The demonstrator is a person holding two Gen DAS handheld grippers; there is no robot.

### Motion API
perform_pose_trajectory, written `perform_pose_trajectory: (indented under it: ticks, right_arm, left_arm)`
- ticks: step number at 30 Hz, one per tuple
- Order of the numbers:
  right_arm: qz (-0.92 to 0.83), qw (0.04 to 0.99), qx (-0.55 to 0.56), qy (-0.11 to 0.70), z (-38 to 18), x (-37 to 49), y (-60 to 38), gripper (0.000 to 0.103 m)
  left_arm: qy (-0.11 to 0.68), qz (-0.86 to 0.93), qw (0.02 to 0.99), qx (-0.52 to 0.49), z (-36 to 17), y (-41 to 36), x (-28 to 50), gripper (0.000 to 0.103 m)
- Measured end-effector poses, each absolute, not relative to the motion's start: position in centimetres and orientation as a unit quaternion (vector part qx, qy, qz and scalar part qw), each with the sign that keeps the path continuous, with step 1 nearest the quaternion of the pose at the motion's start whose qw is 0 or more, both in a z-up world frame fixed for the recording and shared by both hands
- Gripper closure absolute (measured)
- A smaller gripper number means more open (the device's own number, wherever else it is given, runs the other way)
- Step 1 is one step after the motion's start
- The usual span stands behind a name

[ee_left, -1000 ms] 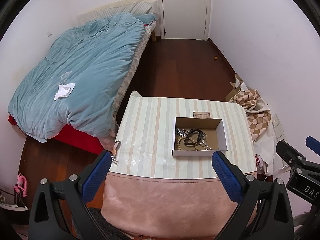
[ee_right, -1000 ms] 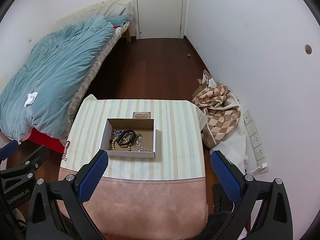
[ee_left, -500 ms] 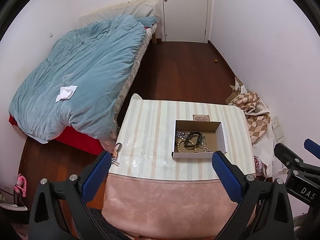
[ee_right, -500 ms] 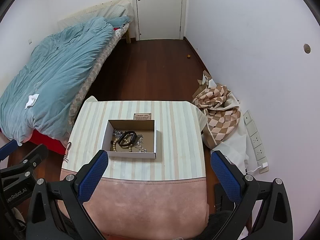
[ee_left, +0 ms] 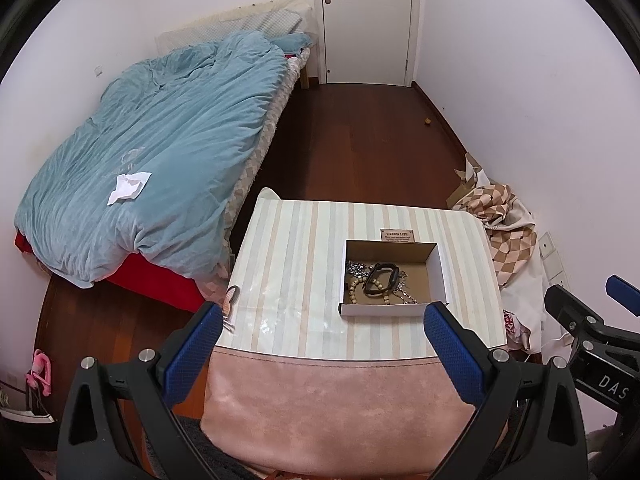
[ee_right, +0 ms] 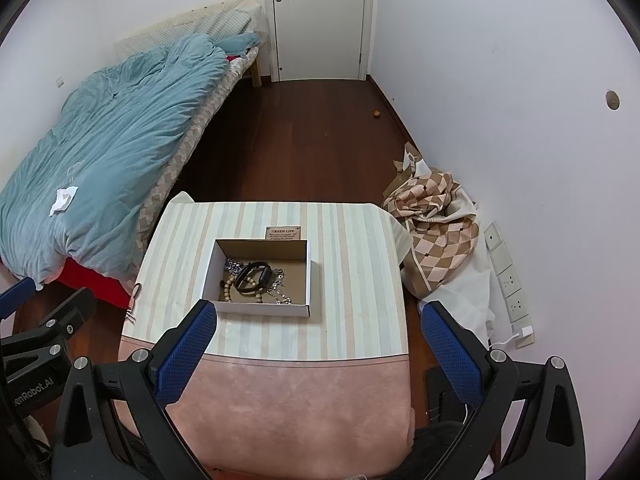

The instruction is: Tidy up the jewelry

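An open cardboard box (ee_left: 438,276) (ee_right: 304,272) stands on a small table with a striped cloth (ee_left: 296,264) (ee_right: 356,264). Inside lie a black band (ee_left: 382,278) (ee_right: 252,276), a wooden bead bracelet (ee_left: 354,290) (ee_right: 227,290) and silver chains (ee_left: 406,296) (ee_right: 278,286). My left gripper (ee_left: 322,338) is open and empty, held high above the table's near edge. My right gripper (ee_right: 318,338) is open and empty at the same height; it also shows at the right edge of the left wrist view (ee_left: 592,328).
A small label card (ee_left: 397,235) (ee_right: 283,233) lies behind the box. A bed with a blue duvet (ee_left: 160,140) (ee_right: 100,144) stands to the left. A heap of checked cloth (ee_left: 504,224) (ee_right: 436,224) lies by the right wall. A closed door (ee_left: 366,20) is far back.
Both grippers have pulled up and back from the table, so the box looks smaller and more of the room shows. The jaws stay open.
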State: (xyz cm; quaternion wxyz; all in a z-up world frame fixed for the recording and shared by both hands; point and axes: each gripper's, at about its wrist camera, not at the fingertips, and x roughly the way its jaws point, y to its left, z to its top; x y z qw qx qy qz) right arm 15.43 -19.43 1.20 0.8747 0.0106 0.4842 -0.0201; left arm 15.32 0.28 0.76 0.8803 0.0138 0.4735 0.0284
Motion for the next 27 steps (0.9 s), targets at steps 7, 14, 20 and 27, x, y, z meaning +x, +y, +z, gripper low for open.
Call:
perform_pose_trajectory:
  ticks: [7,14,20,27]
  right_arm:
    - [-0.021,0.875,0.009,0.484,1.27,15.51,-19.72,0.0]
    - [-0.021,0.875,0.006,0.484,1.45,15.63,-20.02,0.0]
    - [-0.019,0.875,0.006,0.484,1.54,15.7,-20.23,0.0]
    - [-0.019,0.874,0.005,0.485,1.57,15.67,-19.93,0.0]
  left_arm:
    - [0.473,0.029,0.881,0.014,0.76,0.29,15.29,0.0]
    - [0.473,0.03,0.88,0.012,0.74,0.47,15.17,0.0]
    - [0.472,0.029,0.881,0.012,0.71,0.54,15.15,0.0]
    - [0.473,0.028,0.881,0.009,0.72,0.6,15.09,0.0]
